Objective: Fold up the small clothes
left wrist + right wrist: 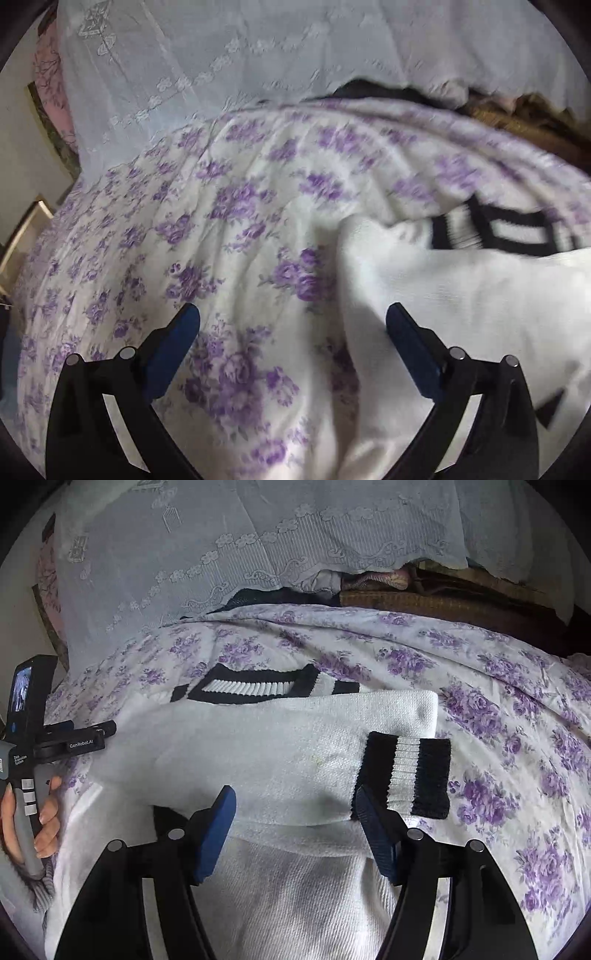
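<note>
Sleeve folded across the sweater — both grippers empty

Right gripper (295, 805) wide, nothing pinched; white knit sweater (258, 753) lies just ahead & under it, sleeve laid over the chest — likely to narrow it — ribbed black-white cuff (406, 775) by its right finger. Left gripper (293, 321) wide too, over the floral bedsheet (221, 206), sweater to its right.

Open floral bedspread (229, 206) lies free toward nine o'clock; the white sweater (280, 738) fills centre; lace curtain (258, 554) blocks twelve o'clock.
</note>
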`<state>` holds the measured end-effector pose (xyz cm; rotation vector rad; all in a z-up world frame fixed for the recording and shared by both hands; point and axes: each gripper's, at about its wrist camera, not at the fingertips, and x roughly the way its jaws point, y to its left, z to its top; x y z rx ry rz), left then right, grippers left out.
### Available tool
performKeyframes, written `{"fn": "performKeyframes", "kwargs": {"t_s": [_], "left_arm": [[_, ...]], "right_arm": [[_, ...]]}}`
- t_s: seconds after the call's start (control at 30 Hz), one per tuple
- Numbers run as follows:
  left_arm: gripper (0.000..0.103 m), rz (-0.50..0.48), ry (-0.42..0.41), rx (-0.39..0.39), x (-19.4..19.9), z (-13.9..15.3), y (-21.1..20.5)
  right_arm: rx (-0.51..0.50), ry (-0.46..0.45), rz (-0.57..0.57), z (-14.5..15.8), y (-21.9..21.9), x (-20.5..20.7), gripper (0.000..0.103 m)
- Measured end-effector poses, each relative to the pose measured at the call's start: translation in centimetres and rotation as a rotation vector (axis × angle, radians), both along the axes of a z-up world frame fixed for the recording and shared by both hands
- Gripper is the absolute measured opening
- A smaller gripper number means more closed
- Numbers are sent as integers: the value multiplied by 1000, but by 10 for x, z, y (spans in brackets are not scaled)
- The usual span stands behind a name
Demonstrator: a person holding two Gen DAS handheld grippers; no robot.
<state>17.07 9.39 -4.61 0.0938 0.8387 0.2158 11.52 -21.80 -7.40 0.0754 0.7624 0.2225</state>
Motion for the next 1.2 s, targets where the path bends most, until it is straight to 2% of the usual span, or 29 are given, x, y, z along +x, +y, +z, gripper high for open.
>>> {"fn": "performKeyframes", "kwargs": {"t_s": [0.07, 0.1, 0.17, 0.2, 0.23, 0.27, 0.33, 0.4, 0.47, 0.5, 0.57, 0.6, 0.63, 0.67, 0.77, 0.87, 1.03, 1.1, 1.2], "left_arm": [[98, -91, -19, -7, -19, 8, -9], [98, -124, -16, 25, -26, 5, -16], [99, -111, 15, 166, -28, -14, -29], [99, -80, 60, 227, -19, -31, -29], [99, -73, 105, 207, -11, -42, -25], [99, -60, 133, 107, -4, -46, -12], [99, -38, 168, -40, 1, -41, 9], [99, -10, 151, -134, -5, -35, 24], [98, -55, 75, -188, -21, -16, 24], [98, -75, 34, -174, -27, -7, 19], [98, -66, 29, -99, -27, -9, 11], [98, -44, 74, -59, -20, -21, 9], [99, -25, 167, -37, -6, -45, 9], [99, -30, 187, -76, -1, -54, 14], [98, -27, 145, -143, -14, -34, 22], [98, -85, 163, -232, -29, -33, 21], [98, -147, 204, -164, -65, -39, 1], [98, -167, 205, -139, -75, -45, -4], [99, -228, 214, -192, -101, -46, -4]], "right_arm": [[6, -1, -5, 1, -3, -3, 68], [12, 2, -8, 1, -4, -2, 68], [13, 23, -23, -3, -8, 2, 68], [3, 45, -35, -7, -9, 5, 68], [-4, 78, -38, -15, -11, 10, 68], [5, 100, -33, -22, -13, 13, 69], [21, 98, -38, -22, -15, 12, 69], [25, 66, -54, -13, -16, 4, 69], [53, 19, -43, -2, -17, -6, 69], [55, 14, -38, 0, -17, -7, 69], [38, 35, -37, -4, -16, -3, 72], [28, 69, -39, -12, -16, 3, 73], [24, 111, -33, -24, -16, 10, 73], [23, 104, -30, -28, -17, 12, 73], [71, 72, -47, -14, -22, 1, 73], [122, 51, -47, -5, -32, -18, 73], [132, 123, -59, -28, -50, -43, 73], [124, 103, -71, -25, -53, -56, 73], [178, 80, -76, -17, -62, -75, 73]]}}
